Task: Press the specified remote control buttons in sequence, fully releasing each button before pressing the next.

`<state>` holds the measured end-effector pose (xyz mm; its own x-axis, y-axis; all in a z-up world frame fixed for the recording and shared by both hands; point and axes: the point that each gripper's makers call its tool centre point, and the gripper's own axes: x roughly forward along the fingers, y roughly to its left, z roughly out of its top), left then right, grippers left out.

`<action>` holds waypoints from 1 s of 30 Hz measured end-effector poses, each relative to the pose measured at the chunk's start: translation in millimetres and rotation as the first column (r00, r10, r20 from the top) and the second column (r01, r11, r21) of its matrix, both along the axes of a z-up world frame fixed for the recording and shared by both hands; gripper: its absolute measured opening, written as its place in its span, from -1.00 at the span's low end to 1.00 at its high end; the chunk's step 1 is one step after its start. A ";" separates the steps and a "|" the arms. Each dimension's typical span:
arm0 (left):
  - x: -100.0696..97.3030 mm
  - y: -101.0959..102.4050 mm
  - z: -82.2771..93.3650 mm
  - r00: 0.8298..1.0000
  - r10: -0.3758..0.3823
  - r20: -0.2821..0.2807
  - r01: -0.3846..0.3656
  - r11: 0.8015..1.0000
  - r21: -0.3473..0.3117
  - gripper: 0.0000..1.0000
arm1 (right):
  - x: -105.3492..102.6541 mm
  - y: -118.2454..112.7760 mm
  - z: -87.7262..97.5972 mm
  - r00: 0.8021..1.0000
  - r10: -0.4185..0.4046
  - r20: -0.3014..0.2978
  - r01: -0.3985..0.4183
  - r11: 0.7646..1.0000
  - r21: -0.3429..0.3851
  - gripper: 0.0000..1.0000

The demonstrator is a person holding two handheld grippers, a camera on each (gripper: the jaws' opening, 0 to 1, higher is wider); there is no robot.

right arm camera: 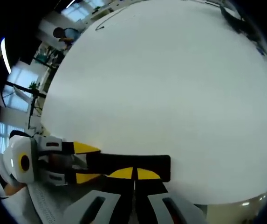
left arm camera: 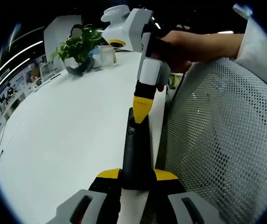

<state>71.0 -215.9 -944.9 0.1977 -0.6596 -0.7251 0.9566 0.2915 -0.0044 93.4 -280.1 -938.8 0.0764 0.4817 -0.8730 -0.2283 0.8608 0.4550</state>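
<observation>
Nearest in the left gripper view: left gripper (left arm camera: 137,179), jaws clenched on the near end of a black remote control (left arm camera: 135,154), holding it lengthwise along the edge of a white table (left arm camera: 68,135). Just beyond, right gripper (left arm camera: 141,109) entering from above, yellow tips drawn together into one point, pressed against or hovering just over the remote's upper face near its far end. Contact impossible to confirm at this angle. Behind it, a hand (left arm camera: 189,46) wrapped around the handle; alongside, a mesh chair back (left arm camera: 222,140). Farthest off, a potted plant (left arm camera: 77,49) and a clear cup (left arm camera: 106,56) at the table's far side.

Same scene from the right gripper view: right gripper (right arm camera: 133,173) closed, empty, tips meeting over the remote control (right arm camera: 128,163); left gripper (right arm camera: 84,162) clamping the remote's end from the left; bare table (right arm camera: 170,84) stretching away beyond.

Risks from here, as a judgement: remote sitting close to the table edge, so an off-centre push could tip or slide it within the jaws; a blunt joined tip could catch two neighbouring buttons at once; lifting too little between presses could leave a button half held down.

Hard to make out: the buttons themselves, small and dark against dark. Remote's near end buried between jaws. Which button lies beneath the tip, unreadable.
</observation>
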 end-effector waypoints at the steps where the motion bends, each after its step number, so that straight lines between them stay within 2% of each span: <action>1: 0.0 0.0 0.0 1.000 0.000 0.000 0.000 1.000 0.000 -0.50 | -0.3 0.2 0.2 1.000 -0.002 -0.001 0.002 1.000 0.002 -1.00; 10: 0.1 -0.1 0.2 1.000 -0.004 0.001 0.004 1.000 -0.003 -0.52 | -0.4 2.5 2.4 1.000 0.002 0.001 -0.002 1.000 0.009 -1.00; 14: -1.4 -2.4 0.5 1.000 -0.016 0.007 0.016 1.000 -0.003 -0.52 | 1.7 11.3 8.2 1.000 -0.004 0.009 0.003 0.997 0.073 -1.00; 20: -2.3 -3.2 0.6 1.000 -0.027 0.008 0.027 1.000 -0.001 -0.53 | 7.3 16.9 12.0 0.999 -0.013 0.030 0.010 0.993 0.115 -1.00; 30: -3.4 -5.5 0.4 0.999 -0.035 0.007 0.035 0.999 -0.002 -0.52 | 2.7 23.4 6.3 0.999 0.033 0.008 -0.034 0.994 0.107 -1.00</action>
